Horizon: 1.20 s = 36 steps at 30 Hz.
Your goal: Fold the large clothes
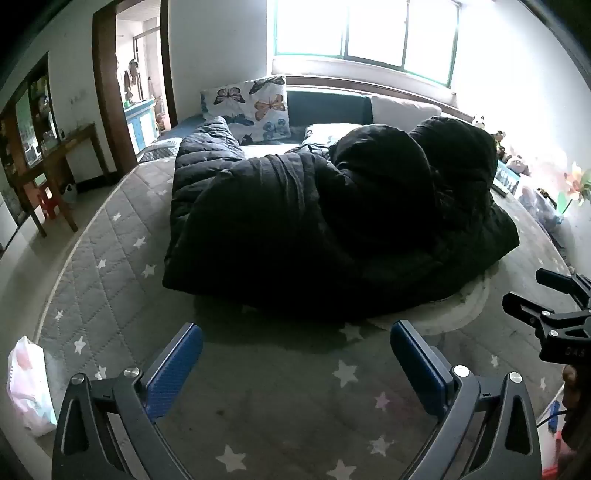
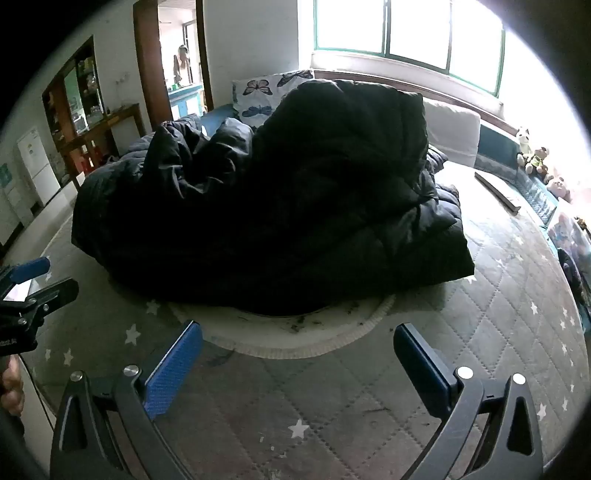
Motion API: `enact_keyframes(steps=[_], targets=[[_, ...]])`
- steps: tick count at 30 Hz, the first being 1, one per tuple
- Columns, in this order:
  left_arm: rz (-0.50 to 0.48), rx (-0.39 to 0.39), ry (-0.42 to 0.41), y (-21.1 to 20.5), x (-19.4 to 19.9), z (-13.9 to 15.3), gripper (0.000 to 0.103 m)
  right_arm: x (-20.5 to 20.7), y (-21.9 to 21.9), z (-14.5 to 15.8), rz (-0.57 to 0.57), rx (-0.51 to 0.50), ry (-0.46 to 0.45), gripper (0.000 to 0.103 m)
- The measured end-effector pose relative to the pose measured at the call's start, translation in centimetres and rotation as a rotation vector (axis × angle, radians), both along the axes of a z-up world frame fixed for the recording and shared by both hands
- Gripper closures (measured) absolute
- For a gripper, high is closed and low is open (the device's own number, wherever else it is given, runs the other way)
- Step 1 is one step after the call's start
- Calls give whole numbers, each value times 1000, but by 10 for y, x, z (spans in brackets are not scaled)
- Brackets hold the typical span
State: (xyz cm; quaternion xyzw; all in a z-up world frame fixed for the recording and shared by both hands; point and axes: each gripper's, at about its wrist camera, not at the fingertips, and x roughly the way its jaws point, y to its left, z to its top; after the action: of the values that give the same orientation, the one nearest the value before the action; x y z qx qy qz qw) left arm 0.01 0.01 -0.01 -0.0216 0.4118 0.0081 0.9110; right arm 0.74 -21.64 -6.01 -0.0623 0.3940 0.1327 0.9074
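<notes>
On the far left of the left wrist view a white plastic bag [image 1: 27, 384] sits at the edge of the bed, and beyond it a wooden table [image 1: 55, 162] stands against the wall beside an open doorway [image 1: 138, 77]. The grey quilted mattress [image 1: 110, 280], printed with white stars, fills the foreground. The left gripper [image 1: 296, 363] hangs over it with its blue-padded fingers spread wide and nothing between them, apart from the clothing ahead. The black puffer coat [image 1: 295, 221] lies in a bulky heap in the middle of the bed, partly on a round white mat [image 1: 458, 310]. Behind it a butterfly pillow [image 1: 251, 103] leans at the headboard under the bright window [image 1: 365, 29]. In the right wrist view the same coat [image 2: 295, 206] rises in a mound on the mat [image 2: 295, 336], just ahead of the right gripper [image 2: 297, 363], whose fingers also stand wide apart and hold nothing. Further right, a row of stuffed toys [image 2: 532, 155] lines the edge of the bed near the window wall.
</notes>
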Motion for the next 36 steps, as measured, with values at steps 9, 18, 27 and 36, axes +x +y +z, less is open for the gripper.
enact_keyframes(steps=[9, 18, 27, 36], targets=[[-1, -4, -1, -2, -1, 0, 0, -2, -3, 0, 2, 9, -12, 0], [-2, 17, -6, -5, -1, 1, 0, -3, 1, 3, -2, 11, -2, 0], [2, 15, -2, -2, 0, 1, 0, 0, 1, -2, 7, 11, -2, 0], [4, 15, 1, 1, 2, -2, 0, 0, 1, -3, 8, 12, -1, 0]])
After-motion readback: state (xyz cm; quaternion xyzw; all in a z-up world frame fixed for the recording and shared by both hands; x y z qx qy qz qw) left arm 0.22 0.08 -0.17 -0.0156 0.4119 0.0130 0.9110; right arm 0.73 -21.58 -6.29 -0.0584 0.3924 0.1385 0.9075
